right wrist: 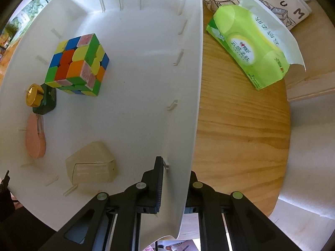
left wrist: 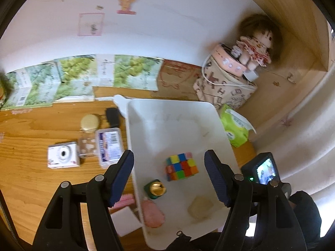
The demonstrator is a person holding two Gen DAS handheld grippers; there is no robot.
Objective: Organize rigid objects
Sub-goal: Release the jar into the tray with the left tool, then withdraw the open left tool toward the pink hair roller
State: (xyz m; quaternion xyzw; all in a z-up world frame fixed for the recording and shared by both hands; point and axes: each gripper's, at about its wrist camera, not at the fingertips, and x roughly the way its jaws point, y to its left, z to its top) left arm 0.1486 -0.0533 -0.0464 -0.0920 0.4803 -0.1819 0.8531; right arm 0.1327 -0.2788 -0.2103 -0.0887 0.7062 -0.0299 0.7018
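Observation:
A white bin (left wrist: 146, 113) stands on the wooden table and holds a colour cube (left wrist: 181, 166), a green bottle with a gold cap (left wrist: 155, 188), a pink flat piece (left wrist: 152, 213) and a beige block (left wrist: 200, 209). My left gripper (left wrist: 169, 177) is open and empty above the bin's near part. My right gripper (right wrist: 174, 184) is shut on the bin's right wall (right wrist: 188, 125), one finger inside and one outside. That view also shows the cube (right wrist: 78, 62), the bottle (right wrist: 40, 99), the pink piece (right wrist: 35, 140) and the beige block (right wrist: 91, 163).
Left of the bin lie a white camera box (left wrist: 62, 154), a small glass jar (left wrist: 88, 138), a white labelled case (left wrist: 110, 146) and a black item (left wrist: 112, 116). A green tissue pack (right wrist: 249, 46) and a printed fabric bag (left wrist: 226, 87) with a doll (left wrist: 255, 48) stand to the right.

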